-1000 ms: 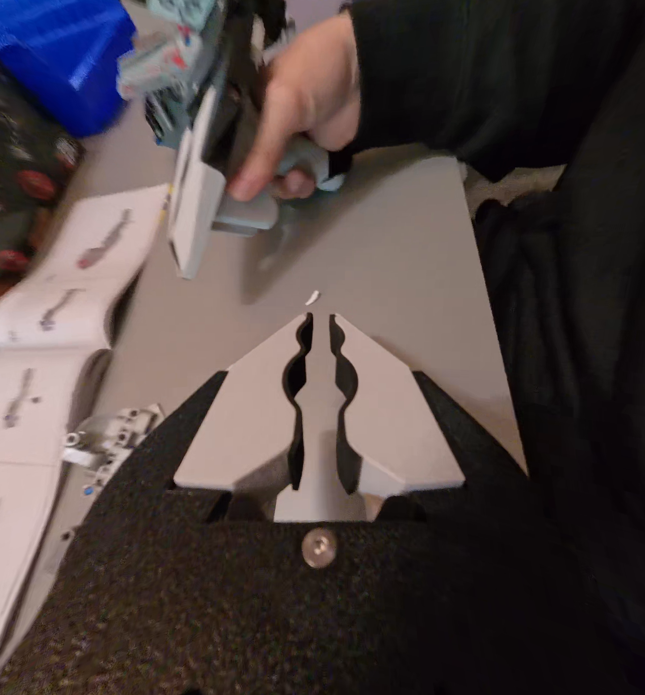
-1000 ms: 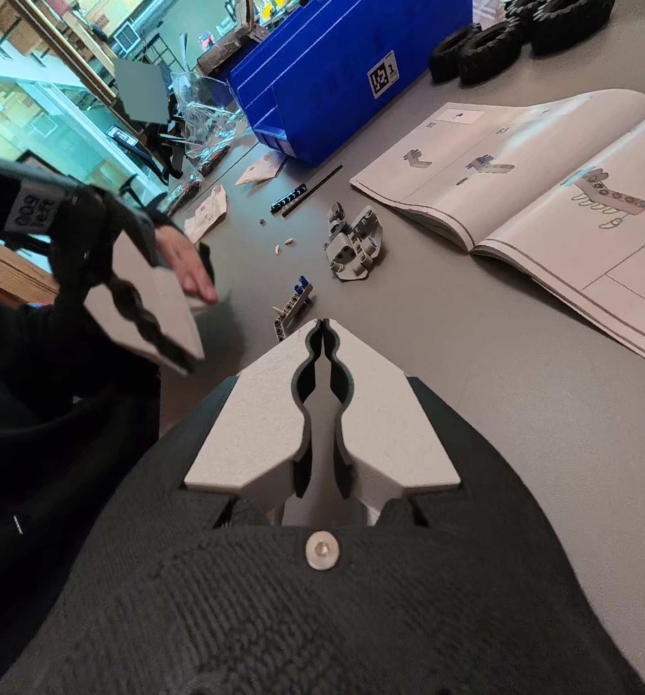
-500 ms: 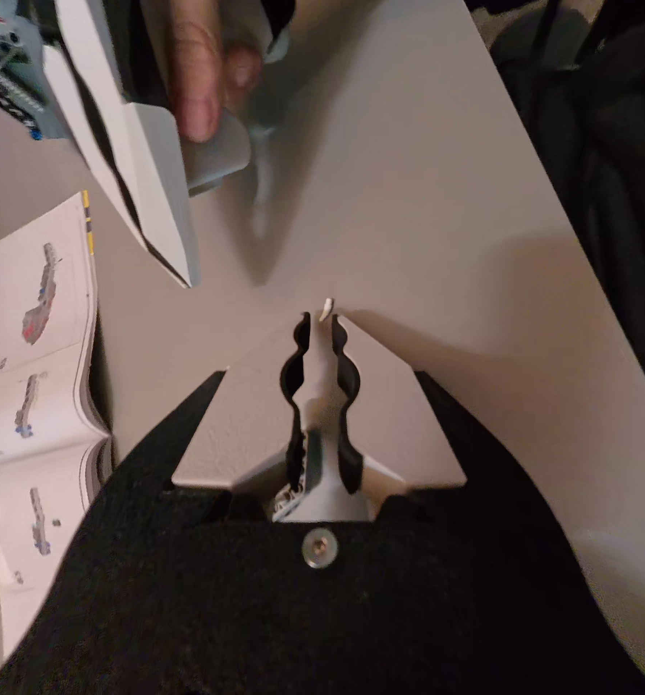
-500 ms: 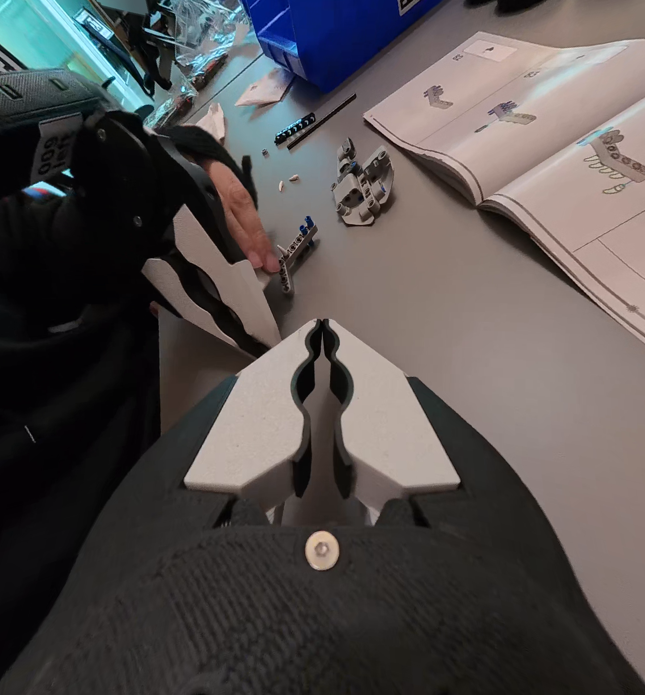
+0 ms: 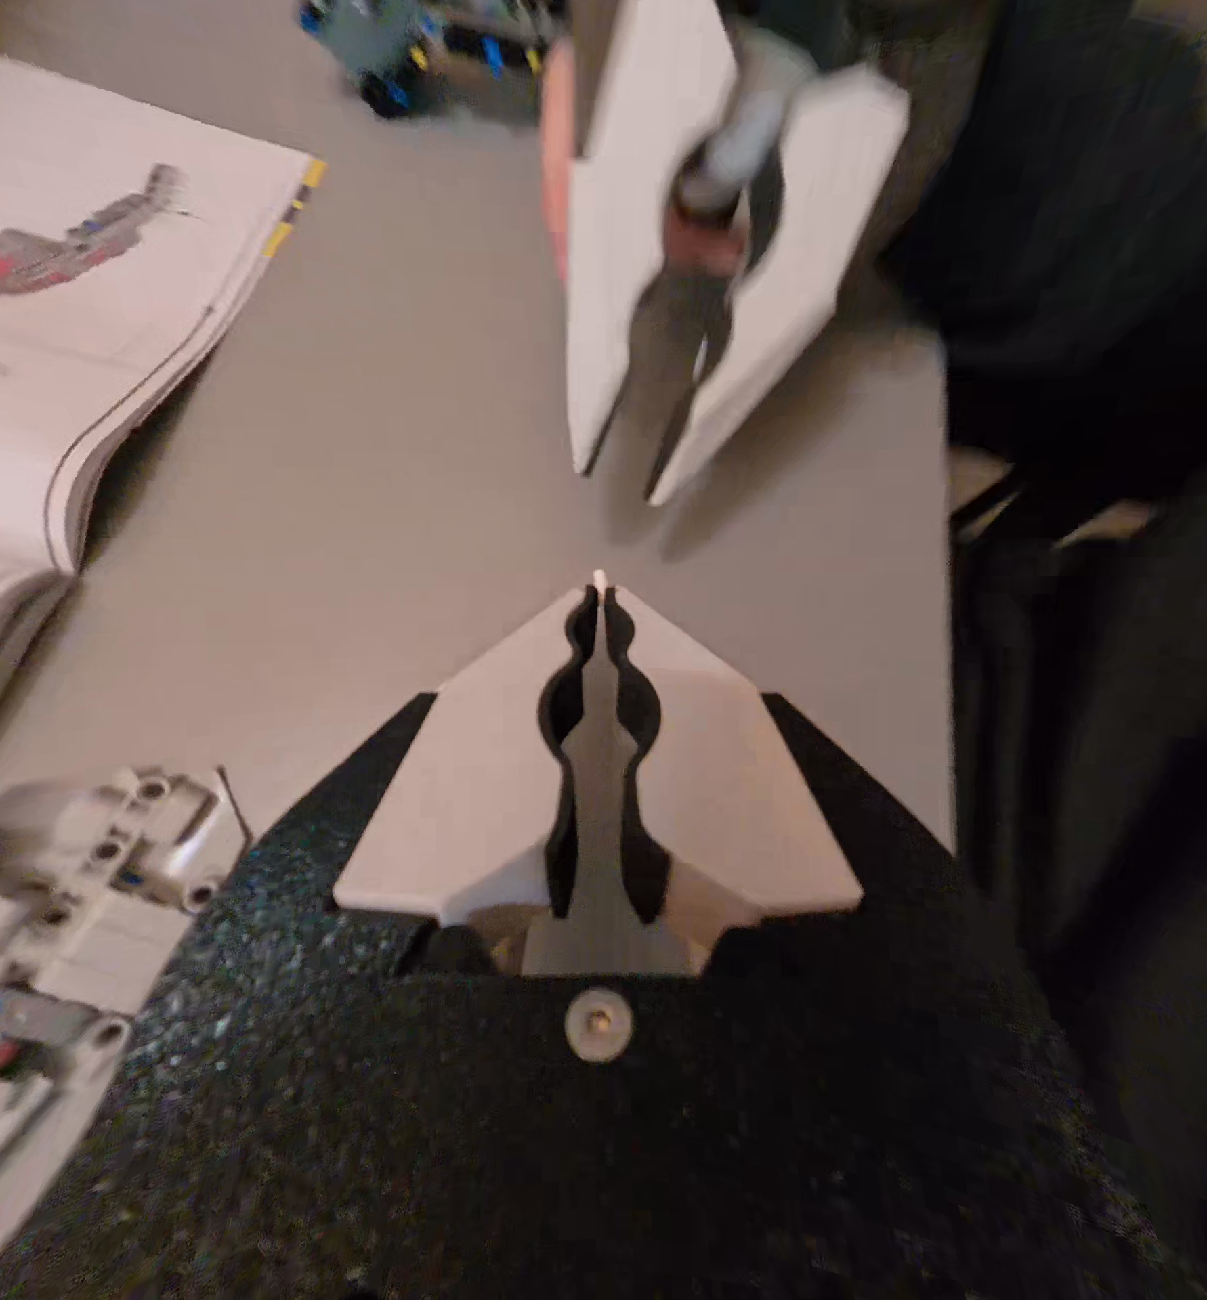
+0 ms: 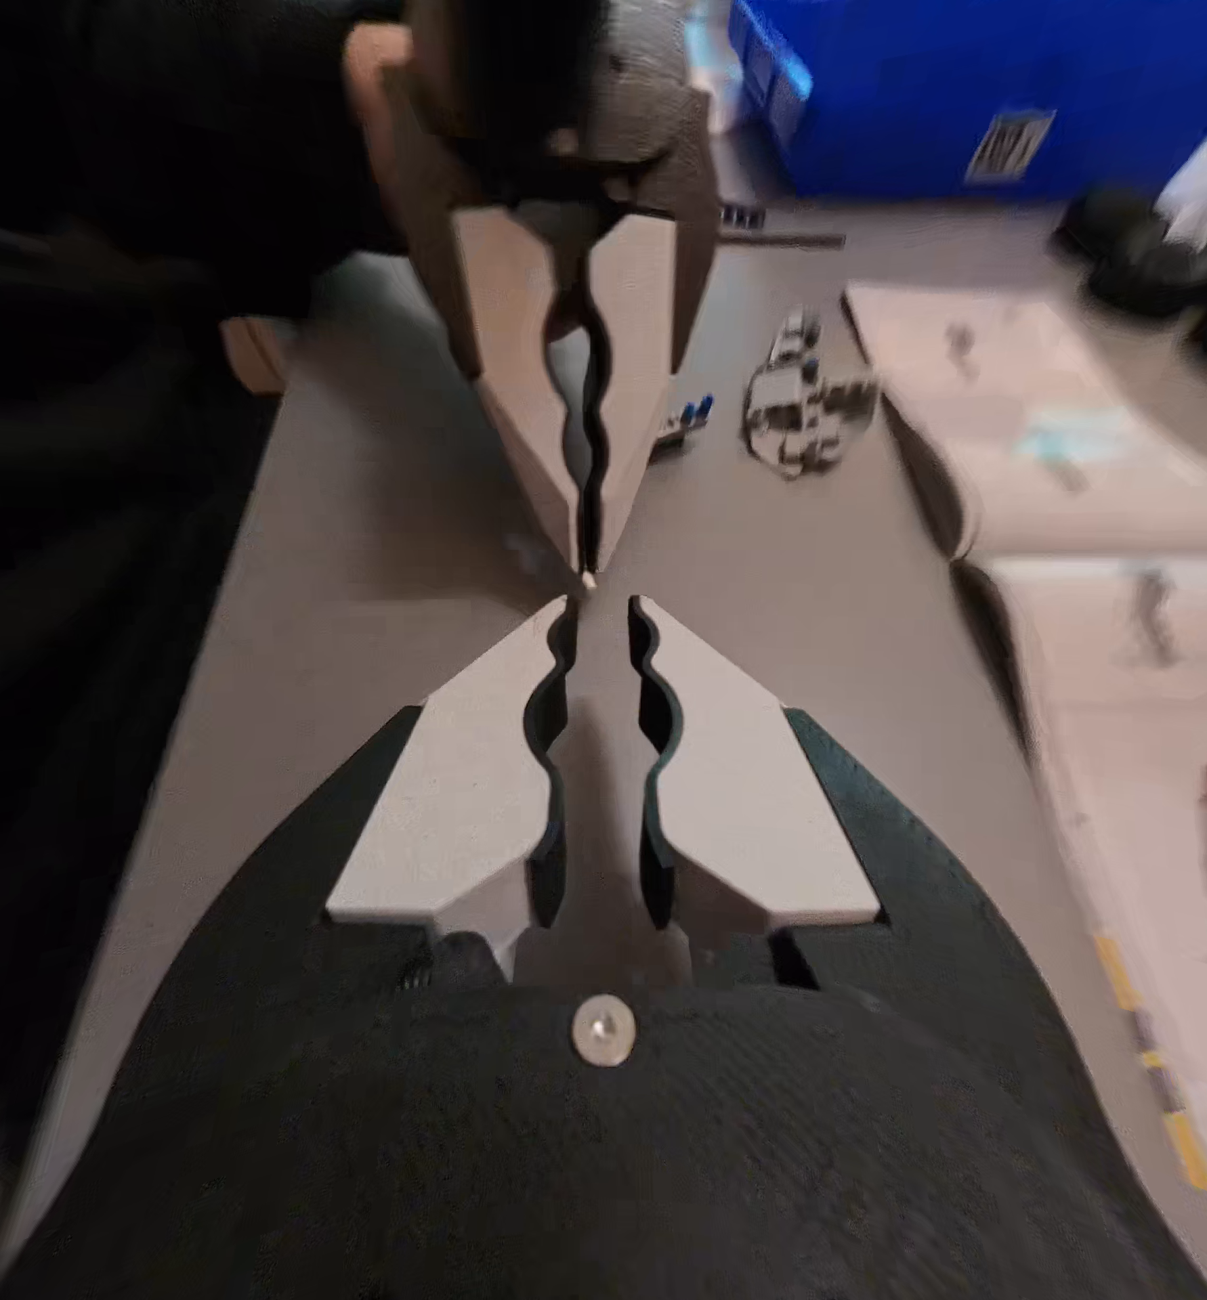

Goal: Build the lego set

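My left gripper [image 5: 597, 596] is shut on a small white piece [image 5: 598, 578] that sticks out of its tips, low over the grey table. In the right wrist view the left gripper [image 6: 586, 566] points down at me with the white piece [image 6: 589, 581] at its tip. My right gripper [image 6: 604, 601] is open and empty, tip to tip with the left one, the piece just beyond its left finger. It also shows in the left wrist view [image 5: 622, 478], a little apart from the piece. A grey Lego assembly [image 5: 94, 844] lies on the left, also in the right wrist view [image 6: 798, 415].
The open instruction booklet [image 5: 94, 246] [image 6: 1079, 492] lies beside the assembly. A short grey beam with blue pins [image 6: 685, 422], a blue bin [image 6: 974, 91] and black tyres [image 6: 1149, 267] are farther back. The table edge [image 5: 945, 633] and a dark sleeve are close by. Left and right tips are no more than a few centimetres apart.
My left gripper has closed on the small white piece that lay on the table. My right gripper has swung round to face it and has opened.
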The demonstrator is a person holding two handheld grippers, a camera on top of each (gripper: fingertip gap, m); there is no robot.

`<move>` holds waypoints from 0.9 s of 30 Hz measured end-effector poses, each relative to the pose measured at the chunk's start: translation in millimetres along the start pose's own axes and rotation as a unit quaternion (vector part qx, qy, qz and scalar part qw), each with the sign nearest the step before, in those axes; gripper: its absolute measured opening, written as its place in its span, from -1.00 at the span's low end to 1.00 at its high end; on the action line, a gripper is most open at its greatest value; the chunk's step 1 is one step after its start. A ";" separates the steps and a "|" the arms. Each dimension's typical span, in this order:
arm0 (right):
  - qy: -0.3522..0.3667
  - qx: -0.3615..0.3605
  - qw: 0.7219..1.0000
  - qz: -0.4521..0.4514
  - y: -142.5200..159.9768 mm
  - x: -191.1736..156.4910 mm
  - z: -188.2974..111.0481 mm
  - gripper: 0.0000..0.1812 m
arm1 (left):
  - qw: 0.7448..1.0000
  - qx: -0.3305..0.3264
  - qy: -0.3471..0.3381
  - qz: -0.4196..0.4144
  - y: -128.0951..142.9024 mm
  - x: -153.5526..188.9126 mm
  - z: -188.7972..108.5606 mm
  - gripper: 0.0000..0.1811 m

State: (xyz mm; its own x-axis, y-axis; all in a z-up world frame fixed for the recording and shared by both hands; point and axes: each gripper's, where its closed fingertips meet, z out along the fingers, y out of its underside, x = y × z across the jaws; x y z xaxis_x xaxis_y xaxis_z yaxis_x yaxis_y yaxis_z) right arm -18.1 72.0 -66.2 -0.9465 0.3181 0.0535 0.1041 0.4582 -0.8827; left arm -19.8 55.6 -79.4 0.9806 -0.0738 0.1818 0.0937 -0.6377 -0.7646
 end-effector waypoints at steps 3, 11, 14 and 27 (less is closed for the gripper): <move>0.054 0.015 0.991 -0.125 -15.3 1.7 6.6 -0.74 | 0.991 0.068 0.050 -0.106 -14.9 0.1 -23.7 -1.00; 0.140 0.011 0.952 -0.272 -43.6 1.3 30.5 -0.74 | 0.961 0.107 0.117 -0.225 -8.9 -0.5 -43.0 -1.00; 0.158 0.004 0.943 -0.293 -45.4 2.8 38.9 -0.84 | 0.958 0.112 0.118 -0.238 -7.5 -2.9 -43.6 -1.00; 0.265 -0.086 0.916 -0.287 -32.4 26.4 38.2 -0.93 | 0.976 0.107 0.031 -0.189 -1.7 -26.4 -51.6 -1.00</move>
State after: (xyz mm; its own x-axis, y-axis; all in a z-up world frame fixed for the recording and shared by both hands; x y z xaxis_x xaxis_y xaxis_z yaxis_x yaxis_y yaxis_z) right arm -58.1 33.9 -54.0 -0.5837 0.3204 0.7461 -0.2756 0.7861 -0.5532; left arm -54.7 19.0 -51.0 0.8573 0.0847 0.5077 0.4867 -0.4543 -0.7461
